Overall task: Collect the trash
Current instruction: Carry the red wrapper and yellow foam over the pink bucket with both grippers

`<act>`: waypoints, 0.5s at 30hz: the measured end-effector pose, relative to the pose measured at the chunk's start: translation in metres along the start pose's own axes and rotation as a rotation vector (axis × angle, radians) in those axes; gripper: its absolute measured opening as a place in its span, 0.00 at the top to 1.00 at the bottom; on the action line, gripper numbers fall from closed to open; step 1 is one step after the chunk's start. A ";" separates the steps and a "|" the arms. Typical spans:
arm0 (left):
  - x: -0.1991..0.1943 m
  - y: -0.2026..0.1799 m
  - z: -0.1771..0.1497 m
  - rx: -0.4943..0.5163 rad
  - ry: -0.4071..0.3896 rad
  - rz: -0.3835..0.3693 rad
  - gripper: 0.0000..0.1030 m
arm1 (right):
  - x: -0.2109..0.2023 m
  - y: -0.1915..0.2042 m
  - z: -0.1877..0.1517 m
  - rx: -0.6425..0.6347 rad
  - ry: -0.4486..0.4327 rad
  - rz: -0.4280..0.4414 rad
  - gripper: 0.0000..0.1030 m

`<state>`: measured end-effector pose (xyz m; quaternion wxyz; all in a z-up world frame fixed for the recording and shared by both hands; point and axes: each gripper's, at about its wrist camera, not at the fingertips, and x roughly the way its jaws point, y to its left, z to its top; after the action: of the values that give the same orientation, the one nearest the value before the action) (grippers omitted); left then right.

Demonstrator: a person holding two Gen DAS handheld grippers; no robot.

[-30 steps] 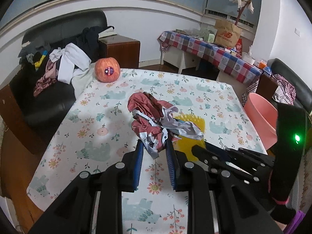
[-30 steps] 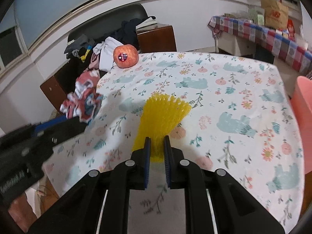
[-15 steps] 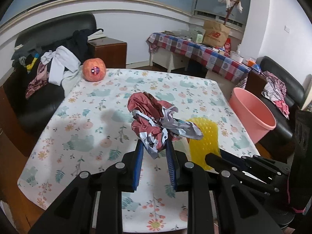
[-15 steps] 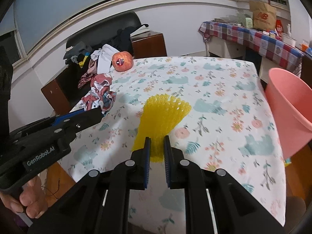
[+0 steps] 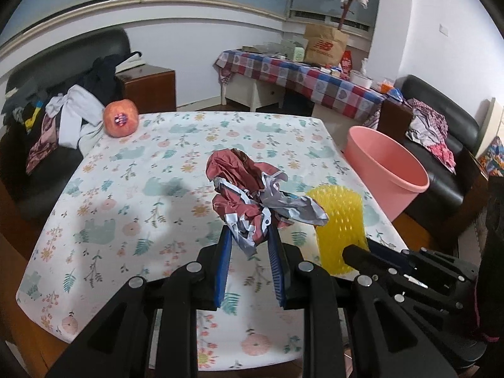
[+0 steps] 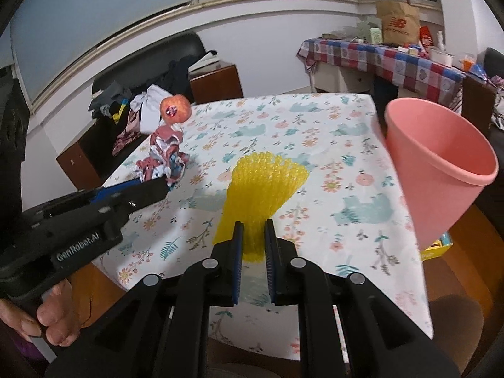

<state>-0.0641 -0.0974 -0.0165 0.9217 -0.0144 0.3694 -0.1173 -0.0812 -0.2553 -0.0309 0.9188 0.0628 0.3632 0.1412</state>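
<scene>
Crumpled red wrapper point(image 5: 249, 195) pinched in the left gripper point(image 5: 249, 236) jaws above the flowery desk point(image 5: 141, 189), yellow foam net point(image 6: 261, 195) squeezed in the right gripper point(image 6: 253, 236) jaws, pink bucket point(image 6: 441, 163) near on the right, apple point(image 5: 121, 119) at the far left corner

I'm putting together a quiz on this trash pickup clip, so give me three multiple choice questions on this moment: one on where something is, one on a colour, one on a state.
1. Where is the pink bin?
A. beside the table's edge
B. on the sofa
C. on the checked table

2. What colour is the foam net in the right gripper?
A. green
B. yellow
C. white

3. What is the left gripper doing?
A. open and empty
B. clamped on the fruit
C. clamped on the crumpled wrapper

Answers: 1 A, it stands past the floral table; 2 B, the mesh is bright yellow; 3 C, the wrapper sits pinched between its pads, while the fruit lies at the far corner.
</scene>
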 end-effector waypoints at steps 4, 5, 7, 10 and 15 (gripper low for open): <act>-0.005 -0.017 0.001 0.025 -0.010 0.001 0.78 | -0.015 -0.008 0.002 0.015 -0.034 -0.018 0.87; -0.008 -0.022 0.002 0.036 -0.015 0.001 0.78 | -0.019 -0.011 0.003 0.021 -0.046 -0.022 0.87; -0.012 -0.031 0.005 0.058 -0.029 0.001 0.78 | -0.029 -0.016 0.006 0.030 -0.073 -0.029 0.87; -0.013 -0.043 0.012 0.083 -0.045 -0.006 0.78 | -0.039 -0.024 0.010 0.034 -0.110 -0.053 0.87; -0.014 -0.061 0.029 0.121 -0.079 -0.023 0.78 | -0.047 -0.039 0.017 0.067 -0.142 -0.089 0.87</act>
<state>-0.0661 -0.1552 0.0207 0.9334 0.0326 0.3249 -0.1491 -0.0936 -0.3074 0.0038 0.9451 0.0870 0.3039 0.0830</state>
